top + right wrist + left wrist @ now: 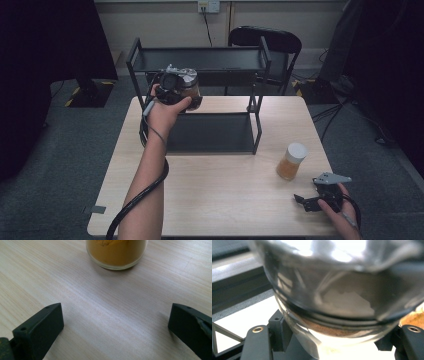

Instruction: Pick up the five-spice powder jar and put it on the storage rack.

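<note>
Here the wooden table (220,200) carries a black two-level rack (200,90) along its far edge, a dark chair (265,40) behind it. The left gripper (187,97) is clamped around a jar of brown powder (190,85), lifted off the table in front of the rack's left half, between the low shelf and the top shelf. The coming move seems to turn on that gap: the jar's long axis looks upright in the high view, and the top shelf lies just beyond and slightly above it, so the jar appears to need more height before going farther.

In the left gripper view the jar (337,302) sits pressed between the black jaws, blurred and too close to show its lid or label.

A second jar with a white lid (292,161) stands upright on the table's right side, near the right gripper (312,197), which rests low at the near right corner with jaws spread and nothing between them. In the right gripper view that jar (116,253) lies straight ahead, its top cut off.
</note>
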The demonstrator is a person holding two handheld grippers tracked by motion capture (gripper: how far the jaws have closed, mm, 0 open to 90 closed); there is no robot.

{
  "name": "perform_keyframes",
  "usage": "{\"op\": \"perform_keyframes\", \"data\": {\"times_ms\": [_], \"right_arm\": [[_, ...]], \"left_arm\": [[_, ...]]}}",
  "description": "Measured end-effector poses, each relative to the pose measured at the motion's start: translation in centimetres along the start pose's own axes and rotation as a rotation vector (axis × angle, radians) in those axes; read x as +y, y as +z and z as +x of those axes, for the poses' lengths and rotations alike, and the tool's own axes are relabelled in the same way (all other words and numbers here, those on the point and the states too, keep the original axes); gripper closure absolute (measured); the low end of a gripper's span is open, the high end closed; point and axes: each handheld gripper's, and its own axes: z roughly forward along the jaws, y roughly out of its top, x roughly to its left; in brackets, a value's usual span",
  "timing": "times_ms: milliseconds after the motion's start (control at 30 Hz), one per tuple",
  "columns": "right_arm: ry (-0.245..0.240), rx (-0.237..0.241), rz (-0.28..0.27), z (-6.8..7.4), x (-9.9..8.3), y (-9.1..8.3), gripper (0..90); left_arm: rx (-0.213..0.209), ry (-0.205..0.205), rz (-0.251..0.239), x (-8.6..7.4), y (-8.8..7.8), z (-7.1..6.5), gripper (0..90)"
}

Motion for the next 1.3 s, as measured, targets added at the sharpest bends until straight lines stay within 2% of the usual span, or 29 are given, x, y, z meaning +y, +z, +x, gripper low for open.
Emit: {"op": "perform_keyframes", "data": {"times_ms": [900, 1300], "right_arm": [[-0.002, 0.001, 0.001, 0.0, 0.0, 0.0, 0.0], [0.0, 0.001, 0.003, 0.0, 0.0, 0.0, 0.0]], "left_arm": [[0.028, 0.02, -0.001, 5.0, -3.0, -0.2, 31.0], [0.045, 0.02, 0.001, 6.7, -3.3, 0.0, 31.0]]}}
